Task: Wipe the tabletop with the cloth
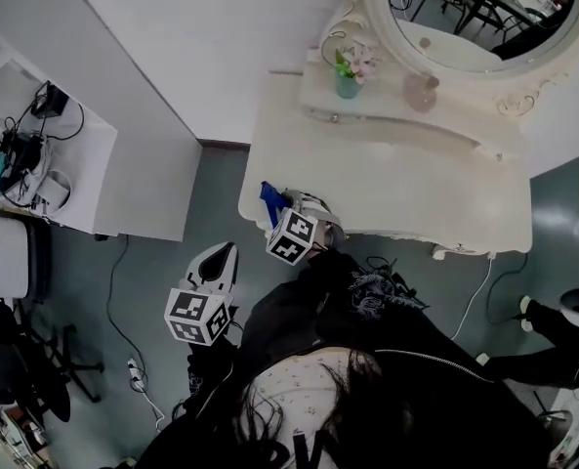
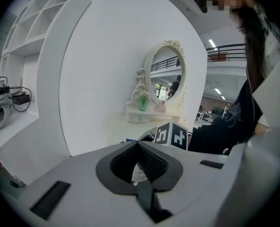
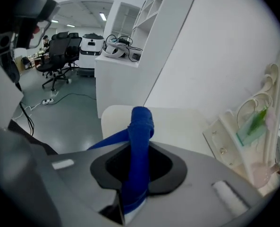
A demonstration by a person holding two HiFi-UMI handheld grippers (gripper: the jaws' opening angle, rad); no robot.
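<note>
Head view only: both grippers together, with the left gripper out over the grey floor, well apart from the cream dressing table; right gripper at that table's near left corner.
Head view, further: oval mirror in a carved cream frame at the back of the table, small green vase with flowers and a pink bottle on the raised shelf beneath it.
Right gripper view only: jaws of the right gripper clamped on the bunched blue cloth, the fabric running up between the dark pads and ending in a rolled knob past the tips, one flap trailing off to the left.
Left gripper view only: ribbed pads of the left gripper pressed together, nothing held between them; marker cube of the other gripper visible beyond the tips.
Cloth and gripper: gripped in the right jaws, sticking out forward of them.
Cloth and table: blue cloth at the rounded corner of the cream tabletop, just over its edge; contact with the surface not clear from either view.
Surroundings: white shelf unit with cables and devices to the left; black office chairs far off across the floor.
</note>
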